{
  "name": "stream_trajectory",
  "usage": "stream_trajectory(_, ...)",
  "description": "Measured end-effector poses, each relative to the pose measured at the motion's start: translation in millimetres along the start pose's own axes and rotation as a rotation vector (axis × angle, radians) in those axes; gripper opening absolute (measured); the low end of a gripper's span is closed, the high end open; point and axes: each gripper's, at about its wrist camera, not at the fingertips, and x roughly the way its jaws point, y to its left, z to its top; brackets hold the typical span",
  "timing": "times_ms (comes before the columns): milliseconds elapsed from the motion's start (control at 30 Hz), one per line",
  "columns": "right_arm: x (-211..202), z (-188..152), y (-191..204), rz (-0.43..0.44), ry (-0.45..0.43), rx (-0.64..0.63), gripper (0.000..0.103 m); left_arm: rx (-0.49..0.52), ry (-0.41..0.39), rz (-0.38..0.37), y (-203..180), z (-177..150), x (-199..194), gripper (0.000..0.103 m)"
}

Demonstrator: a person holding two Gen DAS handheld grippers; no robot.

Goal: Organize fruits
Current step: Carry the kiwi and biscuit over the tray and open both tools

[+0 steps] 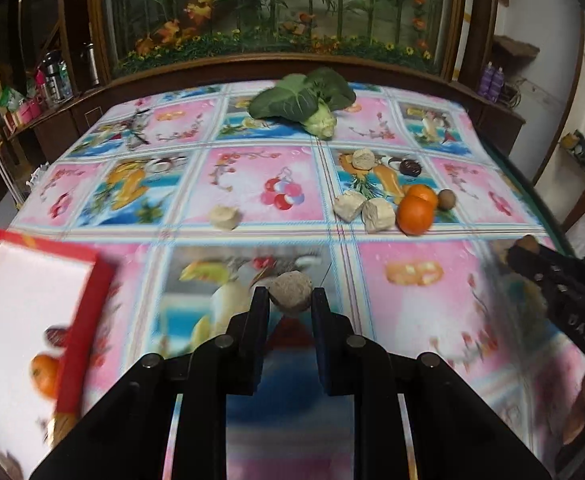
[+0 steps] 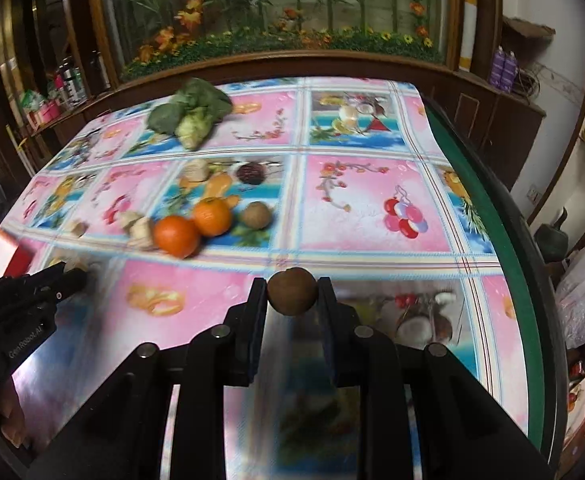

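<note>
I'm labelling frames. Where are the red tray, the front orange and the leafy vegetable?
red tray [image 1: 88, 280]: left wrist view, on its red right rim.
front orange [image 2: 176, 236]: right wrist view, middle of its peel.
leafy vegetable [image 1: 288, 100]: left wrist view, on the big dark leaf.

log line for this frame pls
left gripper: holds beige chunk | right gripper: holds brown fruit | red tray: one orange inside

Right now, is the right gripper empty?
No, the right gripper is shut on a small round brown fruit, pinched between its two black fingers above the patterned tablecloth.
</note>
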Motion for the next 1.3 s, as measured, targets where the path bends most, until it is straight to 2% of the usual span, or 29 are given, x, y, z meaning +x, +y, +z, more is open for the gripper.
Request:
stream_trajectory(167,-25.2,-12.0,34.0,0.050,-0.022,-0.048,0.026,-0.031,-0.042,0.016,22.3,-12.6,-35.4,0.020)
stream_trajectory(533,-52.1,-28.4,150.9,0.222,-0.039,-0.192,0.027,-0.173,-0.104,0.114,106.0,-41.5,-91.5,0.020)
stream_trajectory(933,-55.0,-28.4,244.5,0.351,-0.052,-0.296,0.027,-0.332,-0.096,0.258,194.4,-60.0,-98.1,0.020)
stream_trajectory(1300,-41.7,-23.6,304.9,0.419,-0.032,-0.368,0.027,-0.400,-0.049,0.351,231.0,-70.3,-92.4,0.019)
